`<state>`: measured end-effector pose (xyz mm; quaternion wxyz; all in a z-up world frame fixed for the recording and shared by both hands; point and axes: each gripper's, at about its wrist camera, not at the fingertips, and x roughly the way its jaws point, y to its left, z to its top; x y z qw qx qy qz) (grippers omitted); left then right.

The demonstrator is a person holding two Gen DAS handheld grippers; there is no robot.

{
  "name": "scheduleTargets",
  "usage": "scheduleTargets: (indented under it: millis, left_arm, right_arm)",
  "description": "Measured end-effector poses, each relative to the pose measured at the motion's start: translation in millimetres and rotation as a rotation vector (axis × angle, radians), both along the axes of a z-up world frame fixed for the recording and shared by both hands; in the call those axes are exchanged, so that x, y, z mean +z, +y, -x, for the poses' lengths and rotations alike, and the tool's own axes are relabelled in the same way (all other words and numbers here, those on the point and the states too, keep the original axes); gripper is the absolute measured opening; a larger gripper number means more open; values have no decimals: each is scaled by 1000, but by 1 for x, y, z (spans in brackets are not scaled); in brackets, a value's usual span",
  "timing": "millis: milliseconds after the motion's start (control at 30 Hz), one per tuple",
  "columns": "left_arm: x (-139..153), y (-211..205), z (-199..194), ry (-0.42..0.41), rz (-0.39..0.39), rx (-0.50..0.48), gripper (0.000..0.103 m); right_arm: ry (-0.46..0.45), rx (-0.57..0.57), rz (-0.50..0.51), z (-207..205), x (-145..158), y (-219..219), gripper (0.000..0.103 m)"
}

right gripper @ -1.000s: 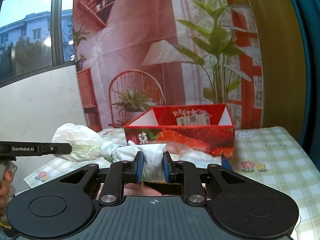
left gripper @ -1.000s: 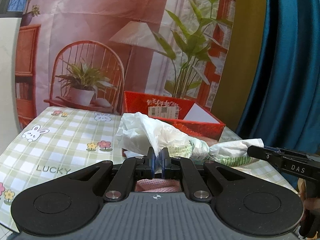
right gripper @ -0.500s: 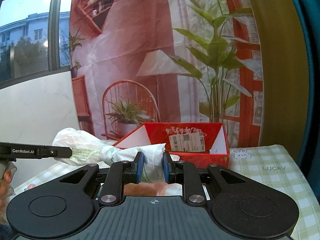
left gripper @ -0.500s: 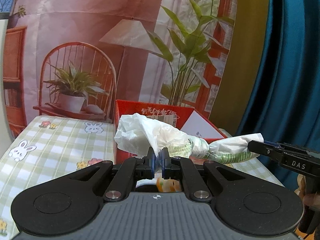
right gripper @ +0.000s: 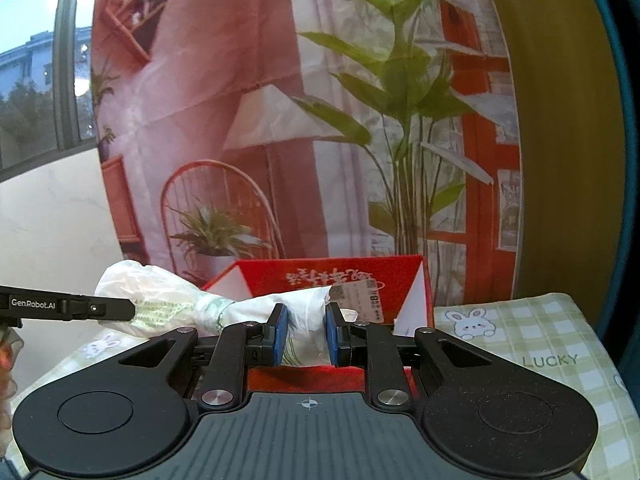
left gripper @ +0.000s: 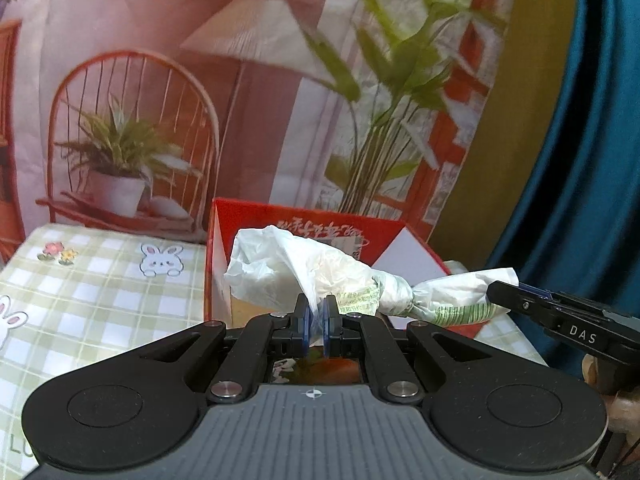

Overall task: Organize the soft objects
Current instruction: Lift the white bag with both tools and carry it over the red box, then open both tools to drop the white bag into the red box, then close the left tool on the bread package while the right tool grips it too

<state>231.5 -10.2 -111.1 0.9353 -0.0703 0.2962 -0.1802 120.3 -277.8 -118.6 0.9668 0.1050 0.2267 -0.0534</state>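
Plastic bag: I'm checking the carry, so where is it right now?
In both wrist views the plastic bag hangs off the table, stretched between the left claw and right claw, just in front of the open red box.

white bag (left gripper: pixel 320 268), green print; red box (left gripper: pixel 304 216); green-white checked tablecloth (left gripper: pixel 100 292), bunnies.

Bunny-print checked tablecloth (left gripper: pixel 100 292); printed backdrop (right gripper: pixel 248 80); teal curtain (left gripper: pixel 592 160).

Printed backdrop (left gripper: pixel 248 92) ahead of me: lamp, wicker chair, potted plant, tall leaves. Teal curtain (left gripper: pixel 592 168) to my right, ochre strip beside it. Window (right gripper: pixel 40 80) far left, blue daylight, building outside. Pale wall (right gripper: pixel 56 216) below. Green checked tablecloth (right gripper: pixel 532 332), bunnies, "LUCKY".
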Motion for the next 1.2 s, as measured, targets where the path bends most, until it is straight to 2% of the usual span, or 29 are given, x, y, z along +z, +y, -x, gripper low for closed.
scheduleTargets:
  millis: [267,433,533,567,600,700,800,1000,1200]
  left_arm:
    - [-15,-9,-38,67,-25,-5,7]
    - [-23,-11,-39,78,-44,-24,9]
    - [-24,-10,-40,86,-40,-32,13]
    - [-23,-10,-39,86,-42,-38,17]
    - [-23,-9,-38,86,-44,-41,25]
    - [-20,-8,-34,84,-59,-44,39]
    - [-20,-6,-29,98,-75,-40,41]
    - [-20,4,-18,125,-57,-27,41]
    - [-17,1,9,149,-22,-84,41]
  right_arm:
    - [69,-14,-4,-41,-23,-19,19]
    - [100,-26,-8,-53,-36,-26,19]
    - [107,-47,-10,-54,-42,-28,24]
    - [111,-62,-6,-53,-44,-28,28]
    - [114,-78,-1,-52,-45,-27,32]
    - [116,-113,-8,-46,-46,-28,35]
    - [108,-126,-29,-36,-41,-27,36]
    - [99,-84,-54,-14,-30,-9,36]
    - [109,-52,-106,11,-27,18,38]
